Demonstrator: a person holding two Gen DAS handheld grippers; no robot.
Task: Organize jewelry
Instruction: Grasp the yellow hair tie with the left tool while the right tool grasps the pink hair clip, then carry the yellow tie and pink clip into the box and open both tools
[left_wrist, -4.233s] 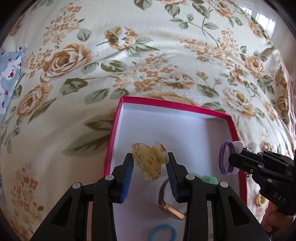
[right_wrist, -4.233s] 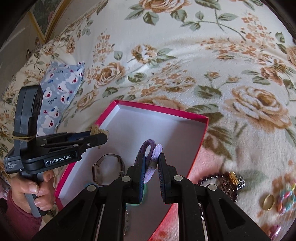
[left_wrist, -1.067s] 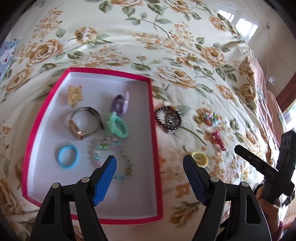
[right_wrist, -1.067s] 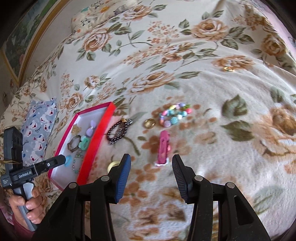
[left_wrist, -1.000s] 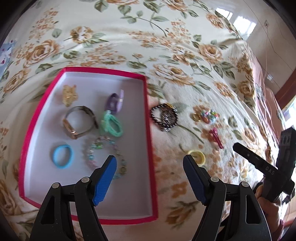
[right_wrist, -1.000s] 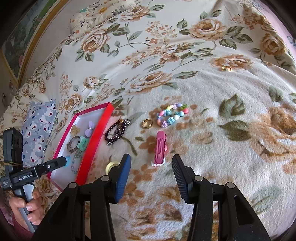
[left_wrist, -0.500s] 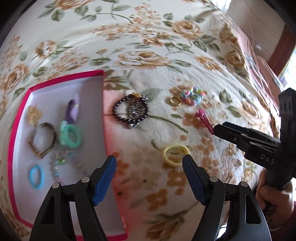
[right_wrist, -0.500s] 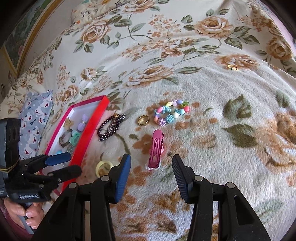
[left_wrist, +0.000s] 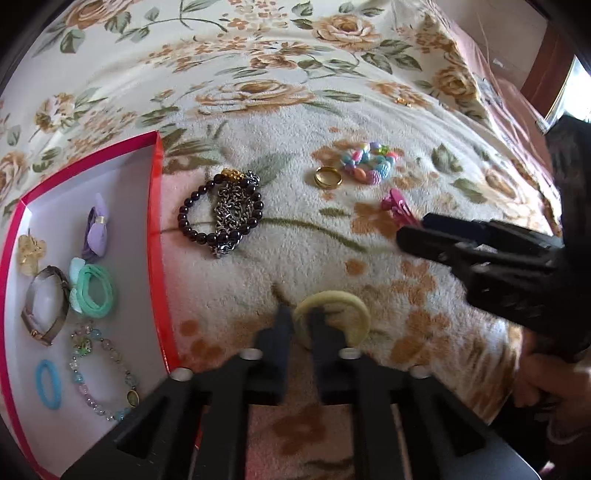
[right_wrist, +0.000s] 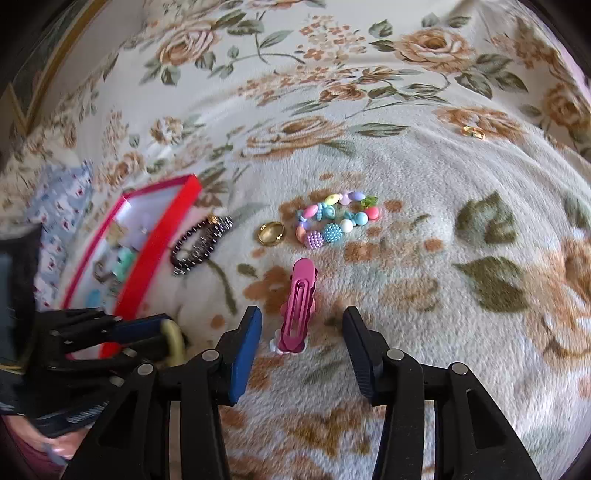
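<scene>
A: Two pickups going at once, and on the left wrist view the left gripper (left_wrist: 300, 325) has its fingers drawn close together across the near rim of the yellow hair tie (left_wrist: 334, 314), which lies on the floral blanket (left_wrist: 295, 240) just right of the red box (left_wrist: 157, 229). Looks like a pinch on the band, though blur hides the contact itself

B: What makes that grab good?

A: Only one side of the loop should sit between the pads. Lift straight up so the soft band doesn't drag on the pile, then carry it left over the box wall to bare floor, clear of the green tie (left_wrist: 94, 291) and the beaded chain (left_wrist: 99, 373) inside. The dark bead bracelet (left_wrist: 221, 210) sits just right of the box, so swing above it

B: And the other camera?

A: Right wrist view now: the right gripper (right_wrist: 301, 343) is spread wide, holding nothing, its fingers either side of the pink hair clip's (right_wrist: 298, 302) near end. The clip lies well right of the box (right_wrist: 159, 258), pointing away from the camera

B: Tips there?

A: Come down until the pads flank the clip's narrow body, then close across its width. The gold ring (right_wrist: 271, 232) and pastel bead bracelet (right_wrist: 334, 221) lie beyond the clip, safely apart
</scene>
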